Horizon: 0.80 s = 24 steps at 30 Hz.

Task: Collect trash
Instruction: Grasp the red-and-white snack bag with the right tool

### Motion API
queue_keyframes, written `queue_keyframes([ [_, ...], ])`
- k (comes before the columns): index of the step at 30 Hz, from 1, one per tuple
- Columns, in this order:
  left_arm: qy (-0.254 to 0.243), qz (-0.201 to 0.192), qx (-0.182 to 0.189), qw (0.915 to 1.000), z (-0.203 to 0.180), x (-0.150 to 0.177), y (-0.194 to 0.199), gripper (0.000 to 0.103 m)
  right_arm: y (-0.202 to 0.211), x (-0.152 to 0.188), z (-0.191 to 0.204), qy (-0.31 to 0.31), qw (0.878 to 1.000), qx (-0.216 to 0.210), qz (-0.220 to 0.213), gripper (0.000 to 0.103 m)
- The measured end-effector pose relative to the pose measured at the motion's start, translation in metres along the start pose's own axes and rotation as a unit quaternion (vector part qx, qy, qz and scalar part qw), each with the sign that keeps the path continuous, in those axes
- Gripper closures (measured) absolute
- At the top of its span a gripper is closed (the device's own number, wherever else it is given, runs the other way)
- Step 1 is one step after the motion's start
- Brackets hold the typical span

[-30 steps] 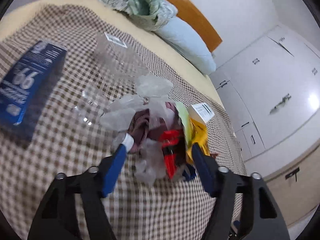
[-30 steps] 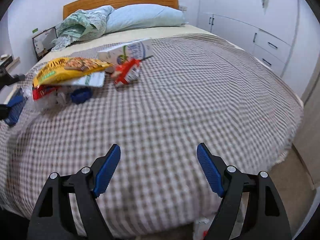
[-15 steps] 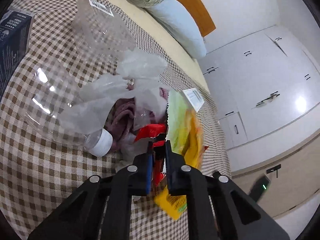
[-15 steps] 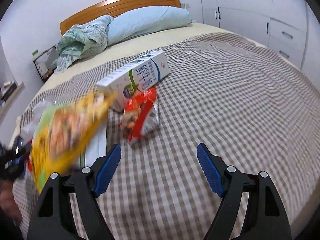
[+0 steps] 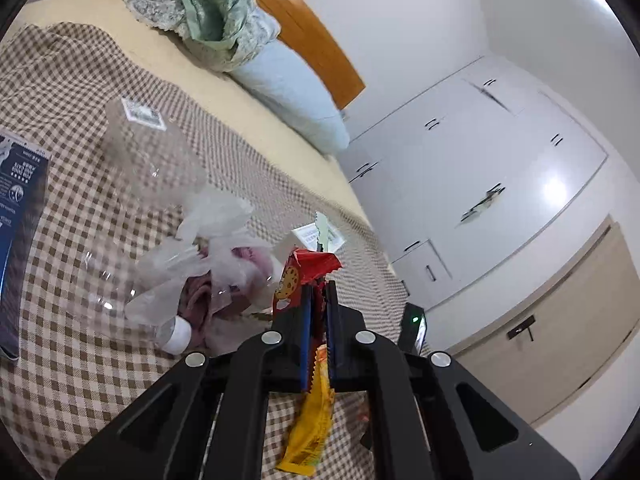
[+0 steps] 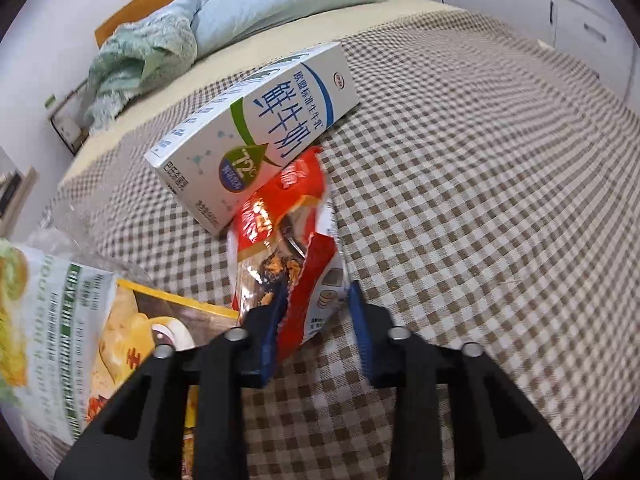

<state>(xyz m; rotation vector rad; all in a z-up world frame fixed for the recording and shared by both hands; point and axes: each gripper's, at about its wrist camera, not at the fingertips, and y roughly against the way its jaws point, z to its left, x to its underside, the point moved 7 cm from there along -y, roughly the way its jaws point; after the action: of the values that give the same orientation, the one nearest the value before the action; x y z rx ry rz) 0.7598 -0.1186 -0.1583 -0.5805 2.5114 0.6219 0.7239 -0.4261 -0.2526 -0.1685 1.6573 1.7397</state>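
Observation:
My left gripper [image 5: 318,292] is shut on a red cookie wrapper [image 5: 296,276] and a yellow chip bag [image 5: 312,420], which hangs below the fingers, above the checked bedspread [image 5: 80,380]. Beside it lie a clear plastic bottle [image 5: 132,280], a crumpled clear bag [image 5: 212,216] and a pink cloth [image 5: 200,292]. My right gripper [image 6: 316,304] points down at a red snack wrapper [image 6: 288,216]. Its jaws are closing with the wrapper's near end between them; the left pad touches it, the right pad stands just off. The yellow chip bag [image 6: 60,312] fills the lower left.
A white milk carton [image 6: 260,128] lies against the red wrapper's far end. A dark blue box [image 5: 20,220] lies at the left. A blue pillow [image 6: 280,4] and green blanket [image 6: 140,52] sit by the headboard. White cabinets [image 5: 500,180] line the wall beyond the bed.
The left gripper shut on the red wrapper and yellow bag and lifted them. The right gripper crossed the bed to the red snack wrapper, and its jaws narrowed around it.

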Motion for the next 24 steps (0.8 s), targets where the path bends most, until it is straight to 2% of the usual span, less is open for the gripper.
queue_keyframes([
  [3,-0.010,0.024,-0.010,0.9996,0.010,0.003,-0.003,0.099,0.036,-0.007,0.002,0.027,0.998,0.031,-0.050,0.091],
  [7,-0.024,0.081,-0.042,0.9955,0.025,0.021,-0.014,0.099,0.086,-0.011,0.006,0.078,0.991,0.053,-0.100,0.092],
  [10,-0.045,0.087,-0.069,0.9928,0.027,0.040,-0.006,0.099,0.113,0.000,0.009,0.101,0.989,0.041,-0.102,0.092],
  [12,-0.055,0.091,-0.074,0.9915,0.025,0.053,0.003,0.099,0.132,0.012,0.010,0.117,0.987,0.034,-0.105,0.092],
  [15,-0.044,0.089,-0.098,0.9902,0.029,0.080,0.021,0.099,0.144,0.025,0.011,0.140,0.983,0.045,-0.111,0.092],
  [18,-0.029,0.075,-0.126,0.9888,0.036,0.111,0.049,0.098,0.138,0.045,-0.012,0.127,0.986,0.055,-0.089,0.092],
  [19,-0.015,0.064,-0.151,0.9863,0.044,0.124,0.063,0.094,0.129,0.053,-0.029,0.109,0.989,0.064,-0.075,0.092],
  [20,-0.005,0.060,-0.170,0.9837,0.050,0.131,0.070,0.086,0.123,0.059,-0.041,0.092,0.992,0.065,-0.064,0.092],
  [21,-0.001,0.063,-0.179,0.9818,0.053,0.141,0.077,0.082,0.118,0.062,-0.050,0.074,0.994,0.065,-0.053,0.092],
  [22,-0.008,0.078,-0.190,0.9786,0.056,0.155,0.084,0.079,0.114,0.070,-0.066,0.053,0.995,0.066,-0.045,0.092],
  [23,-0.015,0.081,-0.204,0.9754,0.056,0.161,0.089,0.070,0.112,0.078,-0.078,0.038,0.996,0.070,-0.041,0.092],
  [24,-0.024,0.077,-0.223,0.9715,0.058,0.164,0.095,0.066,0.112,0.085,-0.090,0.025,0.996,0.074,-0.037,0.092],
])
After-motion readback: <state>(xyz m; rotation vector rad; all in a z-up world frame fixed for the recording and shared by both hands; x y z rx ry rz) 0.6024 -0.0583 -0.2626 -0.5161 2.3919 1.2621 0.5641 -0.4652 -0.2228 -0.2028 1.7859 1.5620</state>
